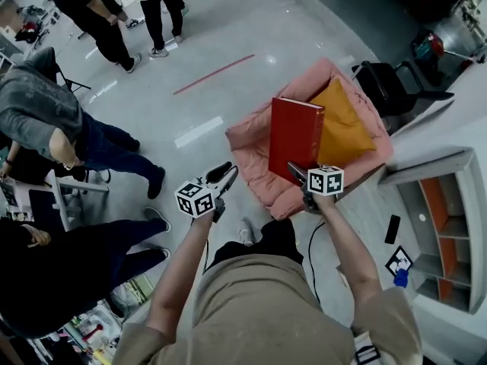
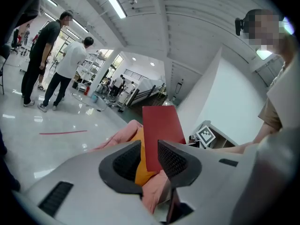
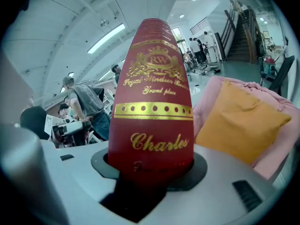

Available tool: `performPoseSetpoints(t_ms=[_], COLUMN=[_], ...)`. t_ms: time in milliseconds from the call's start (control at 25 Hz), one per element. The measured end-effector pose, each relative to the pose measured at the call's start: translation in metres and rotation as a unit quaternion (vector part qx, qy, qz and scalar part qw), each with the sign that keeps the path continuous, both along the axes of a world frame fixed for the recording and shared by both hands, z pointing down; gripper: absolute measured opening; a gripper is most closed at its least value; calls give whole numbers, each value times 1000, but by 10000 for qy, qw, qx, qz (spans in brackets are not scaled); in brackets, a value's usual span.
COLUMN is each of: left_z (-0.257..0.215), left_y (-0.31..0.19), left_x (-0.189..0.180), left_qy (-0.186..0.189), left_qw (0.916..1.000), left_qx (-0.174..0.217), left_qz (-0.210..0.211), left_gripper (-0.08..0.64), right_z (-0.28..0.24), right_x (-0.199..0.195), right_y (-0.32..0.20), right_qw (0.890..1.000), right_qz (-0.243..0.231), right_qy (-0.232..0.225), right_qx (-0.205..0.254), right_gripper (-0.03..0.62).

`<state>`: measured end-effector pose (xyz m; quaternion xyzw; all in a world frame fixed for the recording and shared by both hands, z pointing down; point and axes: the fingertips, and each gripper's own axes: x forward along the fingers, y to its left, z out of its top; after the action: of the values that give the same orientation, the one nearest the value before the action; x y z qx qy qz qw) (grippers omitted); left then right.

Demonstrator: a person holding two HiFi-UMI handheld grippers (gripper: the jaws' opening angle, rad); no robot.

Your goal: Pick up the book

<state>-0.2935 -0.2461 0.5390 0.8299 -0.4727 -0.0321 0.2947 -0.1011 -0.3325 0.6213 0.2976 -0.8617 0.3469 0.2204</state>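
Right gripper (image 1: 298, 175) clamps the book (image 1: 295, 135) upright. Left gripper (image 2: 149, 158) gapes, empty. The chair (image 1: 255, 147) holds a cushion (image 1: 344, 124).

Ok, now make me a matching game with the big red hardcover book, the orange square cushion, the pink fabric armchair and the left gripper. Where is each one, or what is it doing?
Things:
1. red hardcover book
2. orange square cushion
3. pink fabric armchair
4. left gripper

Places and states:
A. stands on the shiny grey floor
B. fingers apart, holding nothing
C. clamped between the fingers of the right gripper
D. rests in the armchair

Pairs: 1-C, 2-D, 3-A, 4-B.
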Motion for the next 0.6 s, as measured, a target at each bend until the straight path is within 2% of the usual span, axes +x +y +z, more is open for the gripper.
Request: performPoseSetpoints(t_ms=[240, 440, 600], left_z=[-14, -24, -39], left_y=[22, 36, 43], left_x=[5, 16, 36], left_qy=[26, -51, -172], left_qw=[9998, 9996, 9984], left_qx=[186, 233, 316], left_qz=[-22, -163, -438], left_gripper=[100, 100, 100], right_z=[-48, -68, -85], right_x=[10, 20, 40], right_y=[18, 35, 46], right_qw=[9993, 9988, 9970], right_qz=[123, -67, -308], right_qy=[-245, -371, -630], right_qx=[250, 306, 325], right_gripper=[233, 233, 233])
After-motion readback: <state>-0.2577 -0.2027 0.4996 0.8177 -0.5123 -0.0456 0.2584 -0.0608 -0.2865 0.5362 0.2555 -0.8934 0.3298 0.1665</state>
